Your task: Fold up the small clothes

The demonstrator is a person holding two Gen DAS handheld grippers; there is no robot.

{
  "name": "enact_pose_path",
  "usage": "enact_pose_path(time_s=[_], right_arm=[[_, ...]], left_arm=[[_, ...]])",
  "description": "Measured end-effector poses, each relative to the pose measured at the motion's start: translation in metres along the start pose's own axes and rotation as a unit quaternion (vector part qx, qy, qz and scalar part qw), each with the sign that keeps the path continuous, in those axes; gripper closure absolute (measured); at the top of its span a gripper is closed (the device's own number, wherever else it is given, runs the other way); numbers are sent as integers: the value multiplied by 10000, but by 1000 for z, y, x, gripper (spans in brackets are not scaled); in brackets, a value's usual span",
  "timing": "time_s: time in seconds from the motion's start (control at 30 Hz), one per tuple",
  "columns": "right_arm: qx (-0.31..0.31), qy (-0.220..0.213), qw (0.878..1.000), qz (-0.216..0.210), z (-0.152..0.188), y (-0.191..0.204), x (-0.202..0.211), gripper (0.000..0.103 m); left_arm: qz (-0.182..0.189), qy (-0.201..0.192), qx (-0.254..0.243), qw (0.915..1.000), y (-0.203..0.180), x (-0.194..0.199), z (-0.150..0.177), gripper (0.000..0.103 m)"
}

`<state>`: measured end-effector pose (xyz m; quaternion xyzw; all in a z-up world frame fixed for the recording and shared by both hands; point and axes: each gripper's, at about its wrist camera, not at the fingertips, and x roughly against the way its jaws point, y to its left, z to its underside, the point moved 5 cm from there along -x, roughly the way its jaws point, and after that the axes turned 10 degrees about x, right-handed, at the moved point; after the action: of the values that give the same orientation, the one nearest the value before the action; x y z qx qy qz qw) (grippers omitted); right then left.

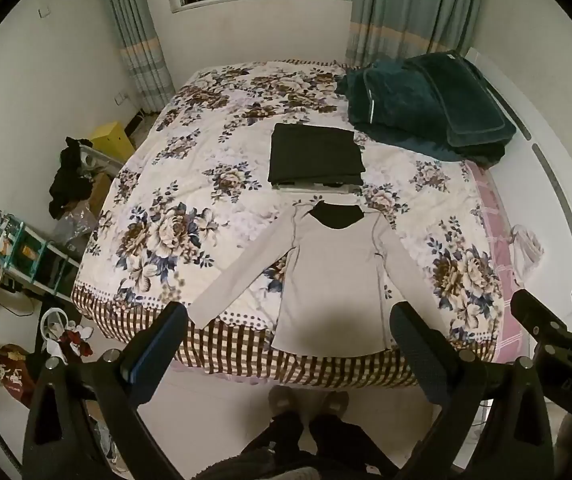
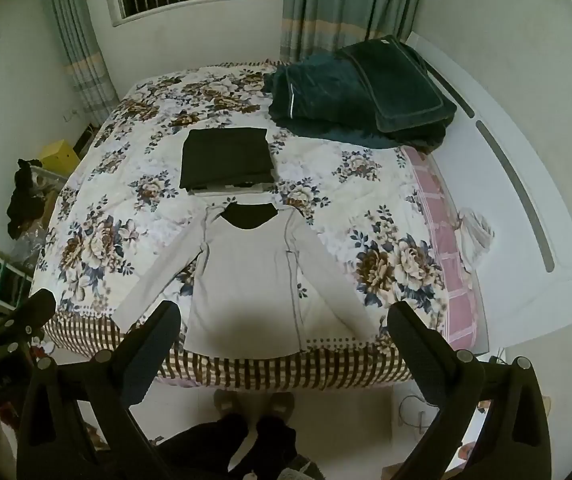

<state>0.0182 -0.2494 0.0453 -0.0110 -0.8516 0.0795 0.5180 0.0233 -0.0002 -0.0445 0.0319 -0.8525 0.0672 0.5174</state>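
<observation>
A light grey long-sleeved shirt with a black inner collar lies flat on the floral bed, sleeves spread, hem at the near edge. It also shows in the right wrist view. Behind it sits a folded black garment on a small pile, also in the right wrist view. My left gripper is open and empty, held above the shirt's hem. My right gripper is open and empty over the same hem. The right gripper's body shows at the left view's right edge.
Dark teal blankets are piled at the bed's far right corner. A white headboard runs along the right. Cluttered shelves and bags stand on the floor at left. The person's slippered feet are at the bed's near edge.
</observation>
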Motion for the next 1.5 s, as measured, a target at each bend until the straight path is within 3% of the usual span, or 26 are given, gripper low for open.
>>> enact_pose_path(time_s=[0.4, 1.5], right_arm=[[11, -29, 10000, 24, -2, -2, 4, 0], [0, -85, 10000, 24, -3, -6, 12, 0]], left_arm=[[74, -44, -27, 10000, -11, 3, -12, 0], [86, -110, -2, 9999, -13, 9, -9, 0]])
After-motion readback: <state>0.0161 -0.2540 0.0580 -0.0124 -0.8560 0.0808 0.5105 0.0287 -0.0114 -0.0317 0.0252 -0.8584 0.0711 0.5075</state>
